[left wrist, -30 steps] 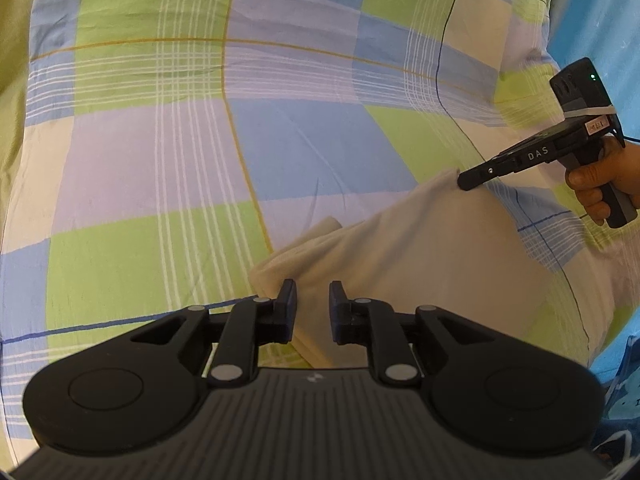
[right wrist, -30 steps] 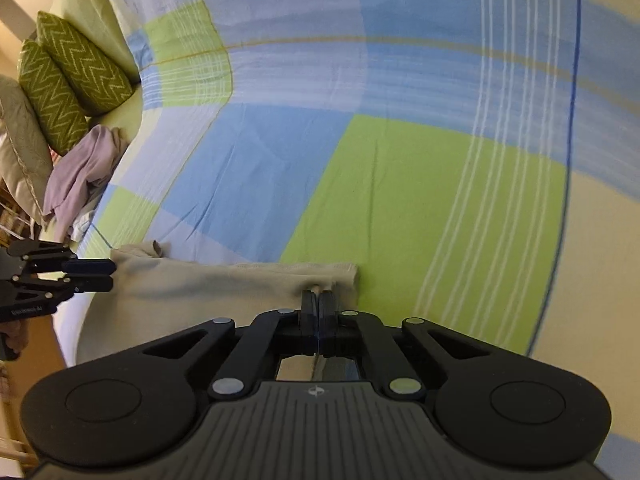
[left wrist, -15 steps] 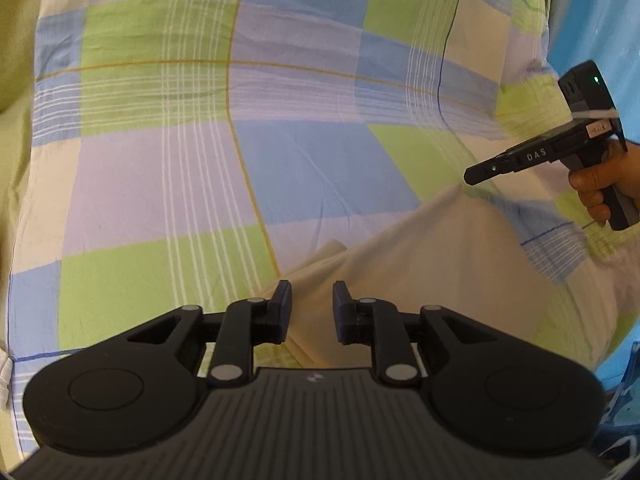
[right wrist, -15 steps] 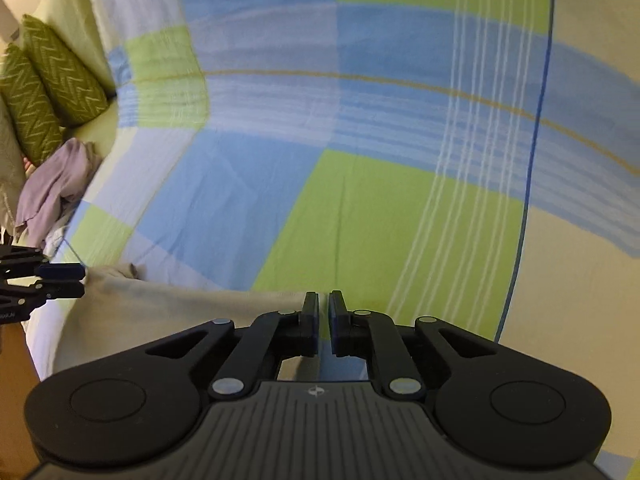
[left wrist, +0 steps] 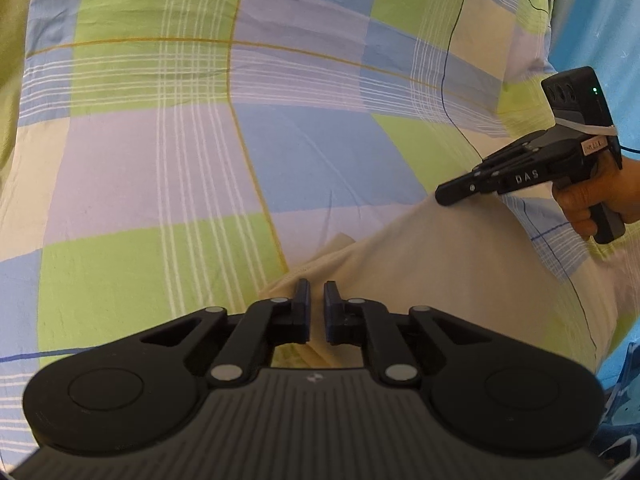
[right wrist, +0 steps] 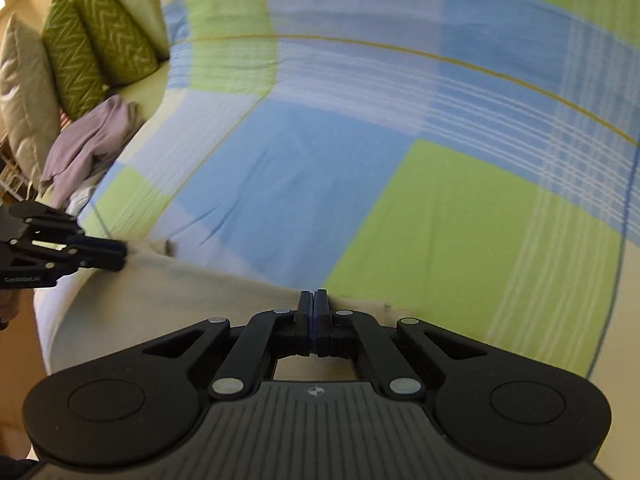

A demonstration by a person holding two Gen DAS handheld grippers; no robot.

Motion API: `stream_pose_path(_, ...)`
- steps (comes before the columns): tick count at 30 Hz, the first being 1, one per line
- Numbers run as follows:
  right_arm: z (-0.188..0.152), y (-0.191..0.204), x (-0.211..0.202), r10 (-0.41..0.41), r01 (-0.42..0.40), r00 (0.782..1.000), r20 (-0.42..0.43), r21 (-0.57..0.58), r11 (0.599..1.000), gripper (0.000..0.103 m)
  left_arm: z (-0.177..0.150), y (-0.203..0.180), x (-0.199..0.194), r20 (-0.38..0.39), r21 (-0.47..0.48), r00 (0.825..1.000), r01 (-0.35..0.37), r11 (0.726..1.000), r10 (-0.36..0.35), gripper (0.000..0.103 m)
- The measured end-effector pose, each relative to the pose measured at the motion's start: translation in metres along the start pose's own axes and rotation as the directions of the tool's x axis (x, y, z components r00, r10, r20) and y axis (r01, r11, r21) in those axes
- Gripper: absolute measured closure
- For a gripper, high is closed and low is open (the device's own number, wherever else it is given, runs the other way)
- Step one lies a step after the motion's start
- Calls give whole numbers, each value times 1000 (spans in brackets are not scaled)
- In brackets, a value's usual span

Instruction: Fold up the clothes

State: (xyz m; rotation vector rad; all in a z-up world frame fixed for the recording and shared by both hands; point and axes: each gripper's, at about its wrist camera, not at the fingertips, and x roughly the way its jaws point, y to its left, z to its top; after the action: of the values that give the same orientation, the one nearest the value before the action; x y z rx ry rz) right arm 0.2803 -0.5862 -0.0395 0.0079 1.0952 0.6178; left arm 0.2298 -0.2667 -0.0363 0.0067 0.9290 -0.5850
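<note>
A cream garment [left wrist: 460, 280] lies flat near the front edge of a checked bedsheet [left wrist: 280, 152]. My left gripper [left wrist: 317, 304] sits at its near-left corner, jaws drawn in to a narrow gap with cream fabric between them. In the right wrist view the left gripper [right wrist: 122, 255] pinches that corner of the garment [right wrist: 180, 300]. My right gripper [right wrist: 315, 304] is shut at the garment's far edge. The left wrist view shows the right gripper [left wrist: 440, 196], held by a hand [left wrist: 588, 196], with its tip on the garment's far-right corner.
Two green zigzag pillows [right wrist: 108, 28] and a beige pillow [right wrist: 24, 100] lean at the bed's far left, with a crumpled lilac garment [right wrist: 92, 136] beside them. The bedsheet [right wrist: 320, 184] stretches wide beyond the cream garment. A blue surface [left wrist: 600, 20] borders the bed's right side.
My left jaws have narrowed onto the garment's corner. My right gripper parted slightly half a second ago and has shut again at the garment's edge.
</note>
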Motion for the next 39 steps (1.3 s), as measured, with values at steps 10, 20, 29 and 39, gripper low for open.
stream_pose_path(10,-60,18,-58,-96,83,990,102,123,989,89,-7,-13,-42,35,68,999,17,998,-19,77)
stream_pose_path(20,-150,51,-56,-251,196,919,306,199,960,87,-65,-20,-30,101,340,987,81,937,-122,73)
stream_pose_path(29,-189,74,-60,-373,352,785,496,139,926,77,-97,-25,-28,286,491,950,-30,871,-128,63)
stream_pose_path(39,-218,179,-93,-417,425,772,479,99,900,72,-140,-62,-63,300,551,946,-65,832,-125,63)
